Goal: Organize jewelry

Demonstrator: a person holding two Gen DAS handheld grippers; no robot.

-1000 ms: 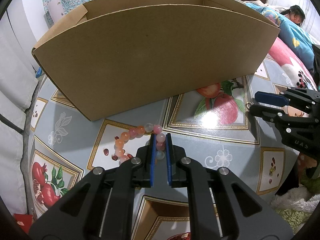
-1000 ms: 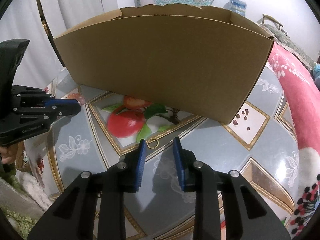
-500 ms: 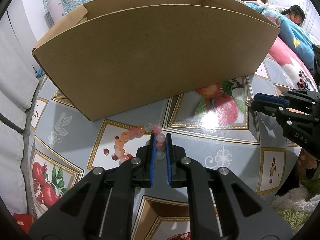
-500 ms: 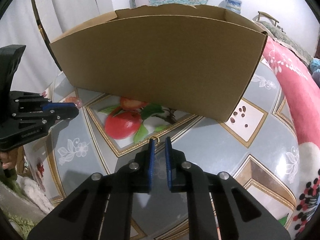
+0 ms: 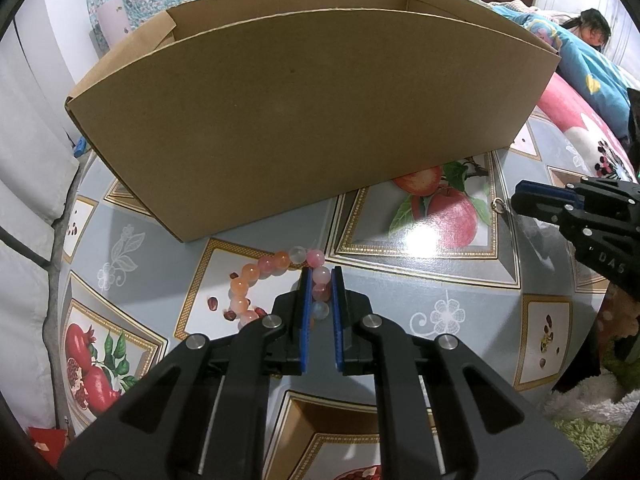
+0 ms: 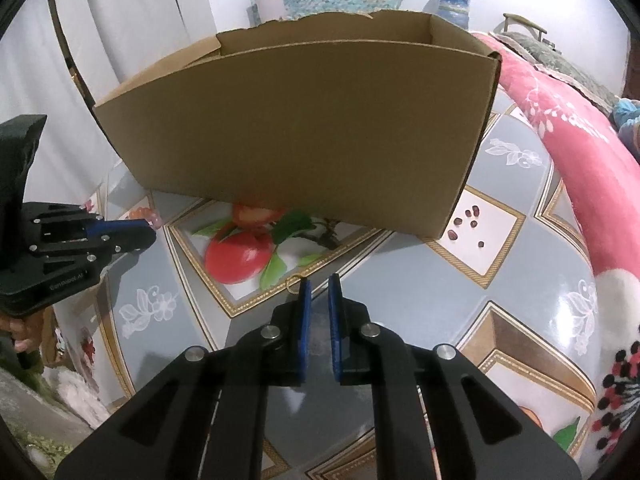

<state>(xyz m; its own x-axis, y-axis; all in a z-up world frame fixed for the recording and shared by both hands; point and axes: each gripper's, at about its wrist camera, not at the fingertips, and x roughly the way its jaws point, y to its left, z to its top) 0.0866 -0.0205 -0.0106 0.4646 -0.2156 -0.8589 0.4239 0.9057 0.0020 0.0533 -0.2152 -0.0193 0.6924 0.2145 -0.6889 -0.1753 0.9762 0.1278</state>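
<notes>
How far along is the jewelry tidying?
Early. Nothing visibly done: the brown cardboard box hides its inside. In hand: the left claw pinches the pink-and-orange bead bracelet. The right claw is shut at the small gold ring; grip unclear. Left: storing both pieces.

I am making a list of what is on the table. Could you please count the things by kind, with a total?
Bead bracelet: 1, between the pads of the left gripper.
Small gold ring: 1, at the tip of the right gripper.
Cardboard box: 1.
Total: 3 things on the table; the fruits are only printed on its cover.
</notes>
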